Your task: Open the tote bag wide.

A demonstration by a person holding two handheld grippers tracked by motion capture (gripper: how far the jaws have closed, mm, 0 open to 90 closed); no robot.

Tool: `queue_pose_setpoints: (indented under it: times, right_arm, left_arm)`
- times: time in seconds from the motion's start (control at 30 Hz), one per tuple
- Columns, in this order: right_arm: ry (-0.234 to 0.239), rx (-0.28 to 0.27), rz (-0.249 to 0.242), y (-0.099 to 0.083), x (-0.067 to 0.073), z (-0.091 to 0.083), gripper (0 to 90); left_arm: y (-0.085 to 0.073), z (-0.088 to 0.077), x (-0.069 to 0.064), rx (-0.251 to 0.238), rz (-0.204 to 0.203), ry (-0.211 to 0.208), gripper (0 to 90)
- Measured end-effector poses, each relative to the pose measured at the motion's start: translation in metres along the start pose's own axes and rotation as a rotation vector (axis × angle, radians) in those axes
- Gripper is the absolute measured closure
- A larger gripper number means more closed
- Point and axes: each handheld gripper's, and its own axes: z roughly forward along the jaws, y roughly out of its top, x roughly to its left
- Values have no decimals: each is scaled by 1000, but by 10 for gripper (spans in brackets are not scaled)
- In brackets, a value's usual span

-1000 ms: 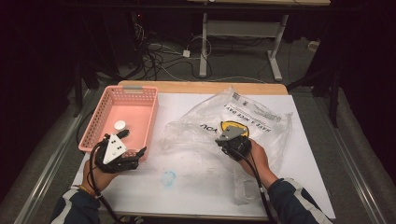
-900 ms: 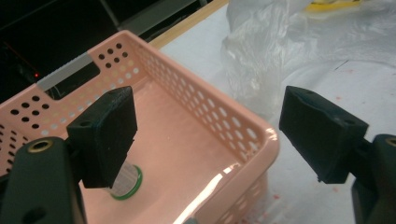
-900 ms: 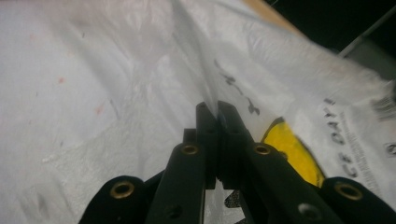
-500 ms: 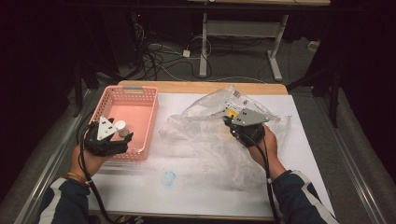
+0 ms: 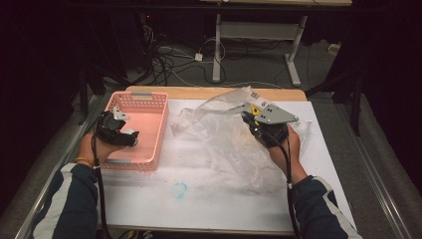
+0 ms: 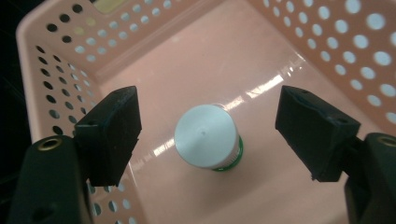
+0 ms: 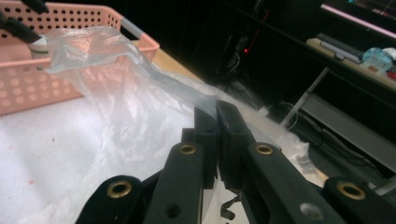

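Note:
A small bottle (image 6: 205,135) with a white cap and a green band stands upright on the floor of the pink perforated basket (image 5: 144,99). My left gripper (image 6: 208,126) hangs over it, open. Its jaws have just been closing a little, with the bottle between the pads and untouched. From above, the left gripper (image 5: 128,135) reaches in over the basket's left wall. My right gripper (image 7: 216,116) is shut on a fold of the clear plastic bag (image 7: 116,93). It holds the bag (image 5: 224,134) raised off the white table cover at the right gripper (image 5: 247,118).
A blue smudge (image 5: 179,190) marks the white cover near the front. The basket's wall (image 6: 327,37) rises close around the left jaws. Behind the table's wooden far edge (image 5: 214,92) lie cables and a white desk frame (image 5: 259,30).
My left gripper has moved from the basket's front edge to its left side and now sits over the bottle. The right gripper has risen and drawn the bag up with it.

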Motion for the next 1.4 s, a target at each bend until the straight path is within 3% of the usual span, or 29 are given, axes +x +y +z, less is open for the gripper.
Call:
queue_pose_setpoints:
  times: [0.03, 0.1, 0.2, 0.27, 0.33, 0.47, 0.53, 0.7, 0.97, 1.27, 1.4]
  right_arm:
    - [13, 10, 0, -3, 0, 1, 887]
    - [19, 12, -3, -4, 0, 1, 879]
    - [25, 11, -24, -5, -1, -1, 875]
    - [25, 3, -25, -5, -3, -4, 876]
    - [25, 4, -26, -5, -4, -5, 876]
    - [35, -4, -1, -6, -6, -7, 896]
    - [28, -3, 1, -6, -8, -8, 898]
    - [12, -28, 24, -3, -16, -17, 900]
    - [11, -14, 38, -4, -14, -14, 900]
    - [23, 20, 19, -9, -8, -6, 900]
    - [22, 26, 21, -11, -8, -4, 900]
  left_arm:
    - [2, 6, 3, 41, 5, -31, 281]
    - [4, 16, 6, 105, 6, -38, 309]
    - [5, 25, 12, 164, 8, -80, 359]
    - [3, 27, 16, 171, 4, -117, 452]
    - [3, 26, 14, 172, 31, -126, 470]
    - [2, 25, 16, 167, 46, -137, 476]
    - [2, 25, 17, 155, 31, -135, 479]
    - [3, 22, 15, 111, 38, -102, 480]
    - [6, 11, 12, -14, 30, -34, 481]
    - [10, 1, 8, -155, -12, -11, 481]
    - [9, -6, 2, -218, -26, -22, 481]
